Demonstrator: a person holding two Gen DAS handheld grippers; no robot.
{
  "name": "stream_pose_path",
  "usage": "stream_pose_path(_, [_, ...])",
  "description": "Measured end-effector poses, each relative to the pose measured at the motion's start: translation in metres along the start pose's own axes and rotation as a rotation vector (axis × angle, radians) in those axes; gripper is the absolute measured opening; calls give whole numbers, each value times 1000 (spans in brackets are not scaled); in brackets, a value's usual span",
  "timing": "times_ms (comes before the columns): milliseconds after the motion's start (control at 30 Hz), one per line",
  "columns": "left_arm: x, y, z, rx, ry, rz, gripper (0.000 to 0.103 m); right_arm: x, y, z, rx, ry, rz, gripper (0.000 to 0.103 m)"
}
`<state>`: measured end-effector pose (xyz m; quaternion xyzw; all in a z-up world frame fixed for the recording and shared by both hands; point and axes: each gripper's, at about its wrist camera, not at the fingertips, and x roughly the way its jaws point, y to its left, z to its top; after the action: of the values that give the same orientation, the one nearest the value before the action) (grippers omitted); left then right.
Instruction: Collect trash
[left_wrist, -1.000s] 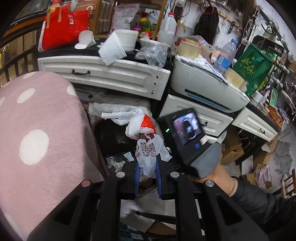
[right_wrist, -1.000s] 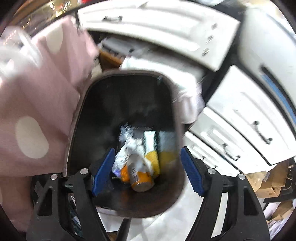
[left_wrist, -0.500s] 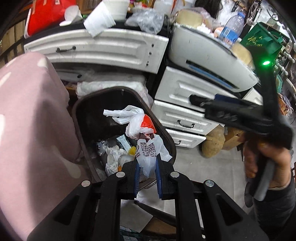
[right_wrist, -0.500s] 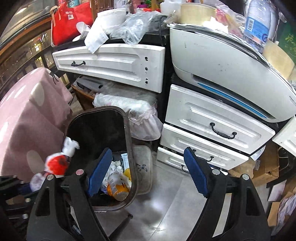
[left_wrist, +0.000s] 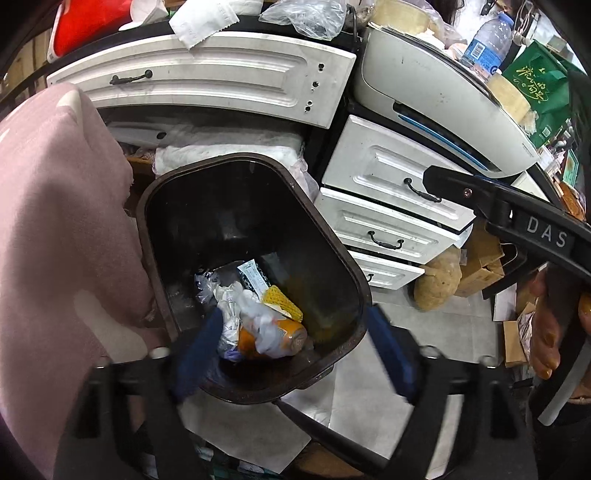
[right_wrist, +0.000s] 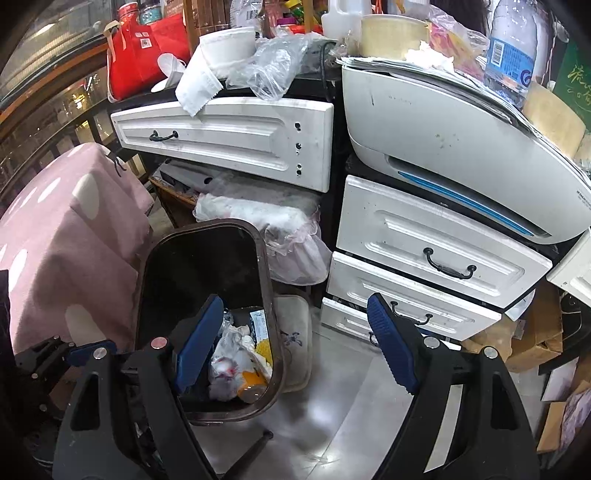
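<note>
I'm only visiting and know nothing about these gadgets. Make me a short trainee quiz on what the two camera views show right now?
1. True or false: the left hand-held gripper is clamped on a plastic bag.
2. Where does the orange can lie? A) on the floor B) inside the dark bin C) on the printer
3. Fill in: the cloth beside the bin is ____ with white dots.

Key:
1. False. Its jaws have just been opening and stand wide, with nothing between them; a white bag lies in the bin below.
2. B, among crumpled wrappers.
3. Pink.
</note>
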<state>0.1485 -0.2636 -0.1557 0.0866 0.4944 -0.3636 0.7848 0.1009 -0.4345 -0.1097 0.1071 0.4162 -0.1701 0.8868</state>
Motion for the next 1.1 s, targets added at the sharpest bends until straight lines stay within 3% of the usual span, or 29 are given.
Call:
stream_pose_path(33, [0, 0, 0, 0, 5, -5, 88, -1, 0, 1, 0, -7, 2, 80])
stream_pose_path(267, [-15, -12, -6, 38, -20, -5, 94, -27, -1, 8, 26, -117, -4, 94])
stream_pose_path(400, [-43, -19, -12, 42, -89, -2, 96, -44, 0, 13, 52, -187, -25, 95])
stream_pose_path(533, [-80, -25, -17, 61, -180, 11, 97, -72, 2, 14, 118, -316, -70, 97])
stream_pose_path(700, [-142, -23, -27, 76, -376, 95, 97, -109, 25, 14, 126, -422, -70, 97])
stream_pose_path(833, [-191, -3, -40, 1, -500, 165, 97, -140, 61, 7, 80, -492, -12, 97])
stream_pose_path(1100, [-254, 28, -73, -80, -631, 346, 97, -182, 138, -29, -86, -533, 156, 97])
